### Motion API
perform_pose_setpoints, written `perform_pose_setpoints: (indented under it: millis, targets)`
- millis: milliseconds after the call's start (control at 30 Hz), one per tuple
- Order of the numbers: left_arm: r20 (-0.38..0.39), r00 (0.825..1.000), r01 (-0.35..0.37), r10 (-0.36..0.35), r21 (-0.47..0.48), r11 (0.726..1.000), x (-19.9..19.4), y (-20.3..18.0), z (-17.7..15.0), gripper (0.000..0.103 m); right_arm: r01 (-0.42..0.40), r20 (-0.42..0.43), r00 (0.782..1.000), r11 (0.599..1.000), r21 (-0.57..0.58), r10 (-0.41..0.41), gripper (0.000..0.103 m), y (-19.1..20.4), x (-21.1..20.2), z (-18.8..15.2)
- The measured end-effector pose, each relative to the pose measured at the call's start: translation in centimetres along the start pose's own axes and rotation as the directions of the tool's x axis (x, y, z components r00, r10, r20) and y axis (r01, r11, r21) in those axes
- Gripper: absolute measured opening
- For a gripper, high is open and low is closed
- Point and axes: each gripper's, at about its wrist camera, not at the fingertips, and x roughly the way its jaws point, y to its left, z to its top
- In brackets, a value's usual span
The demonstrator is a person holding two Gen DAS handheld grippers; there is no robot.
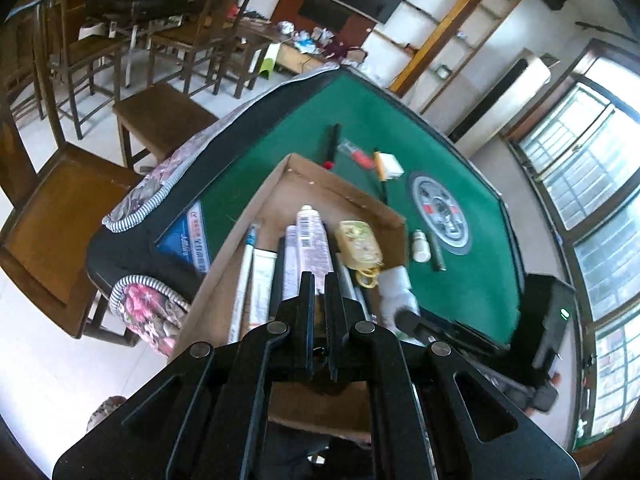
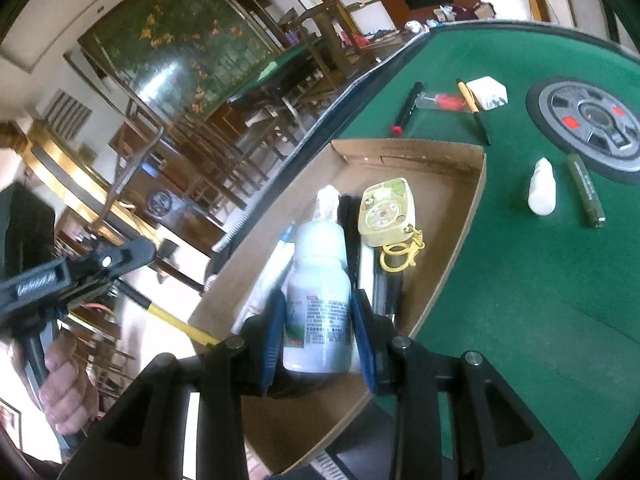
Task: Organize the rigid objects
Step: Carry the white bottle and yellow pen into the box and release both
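White bottle [image 2: 318, 300] sits clamped between my right jaws [image 2: 319, 332], its body pressed by the blue pads [image 2: 276, 324] on both sides, above the near end of the cardboard box [image 2: 472, 208]. Its base is hidden behind my own frame, and the label text is too small to read. My left jaws [image 1: 319, 296] are nearly together with only a thin slit between them and nothing in it; they hang over the box's near half.

Inside the box lie several tubes [image 1: 314, 240], side by side and lengthwise; their lower ends are cut off by my left jaws. A pale yellow keychain case [image 2: 386, 212] rests against the far right of the box floor, its ring [image 2: 396, 258] toward me. A dark object beside the bottle is hard to make out.

The box's right wall runs along open green bench [image 2: 540, 300]. Beyond the far wall lie a black marker [image 2: 406, 108], a red-handled item [image 2: 444, 101], a yellow-and-black pen [image 2: 474, 112] and a white block [image 2: 488, 92], close together. To the right, a small white bottle [image 2: 542, 192] stands just beside a dark green stick [image 2: 586, 190], near the round centre panel [image 2: 588, 128]. The box's left wall lies close to the bench edge.
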Motion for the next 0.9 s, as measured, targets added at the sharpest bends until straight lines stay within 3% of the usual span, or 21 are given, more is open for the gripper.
perform_pose_setpoints:
  millis: [400,667,900]
  targets:
    - [-0.088,0.995,-0.044,0.045,0.006,0.999,8.0,0.5,3.0,0.004,0.093,-0.015,0.996,0.995,-0.027,-0.093,0.034,0.0,1.8,-0.5]
    - [-0.12,0.982,-0.142,0.147,0.051,0.989,13.1,0.7,3.3,0.004,0.147,-0.025,0.988,0.987,-0.065,-0.149,0.033,0.5,3.1,-0.9]
    - [-0.129,0.976,-0.173,0.178,0.049,0.984,14.3,1.4,3.1,0.004,0.174,-0.018,0.984,0.982,-0.08,-0.176,0.034,0.7,3.4,-1.1]
